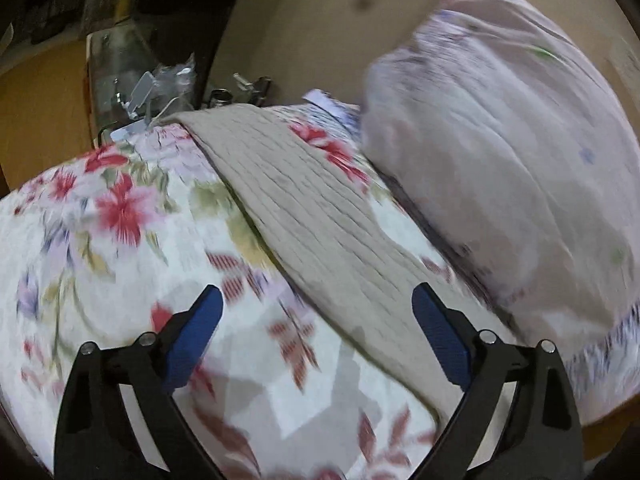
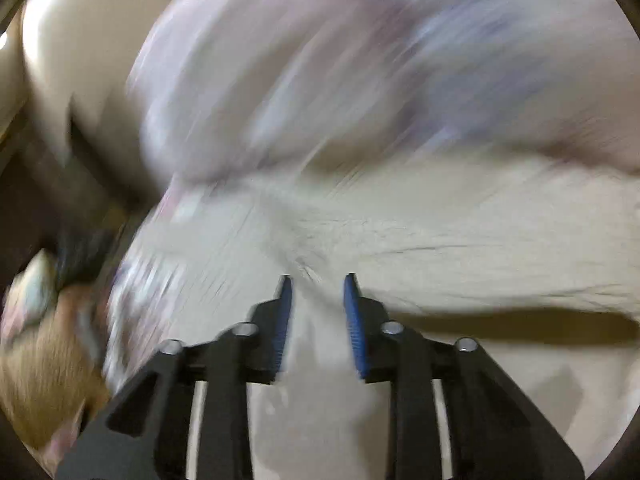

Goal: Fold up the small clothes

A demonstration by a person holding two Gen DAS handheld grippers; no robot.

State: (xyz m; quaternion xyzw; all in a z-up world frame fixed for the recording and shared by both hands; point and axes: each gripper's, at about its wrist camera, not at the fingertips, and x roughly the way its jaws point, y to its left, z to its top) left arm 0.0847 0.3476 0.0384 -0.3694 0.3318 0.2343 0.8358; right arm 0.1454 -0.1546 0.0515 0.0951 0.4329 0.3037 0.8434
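On the floral bedspread (image 1: 112,240), a beige ribbed garment (image 1: 304,216) lies flat. The left gripper (image 1: 316,336) hovers over it, jaws wide apart. The right gripper (image 2: 318,316) pinches a beige fold. Judged step: folding over. Next: left pins the crease.

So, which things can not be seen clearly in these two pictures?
- Right wrist view: the pale lilac cloth is smeared by motion blur; its print is unreadable.
- Right wrist view: whether the right gripper pinches the beige ribbed garment is unclear.
- Left wrist view: the clutter beyond the floral cloth is small and dark.
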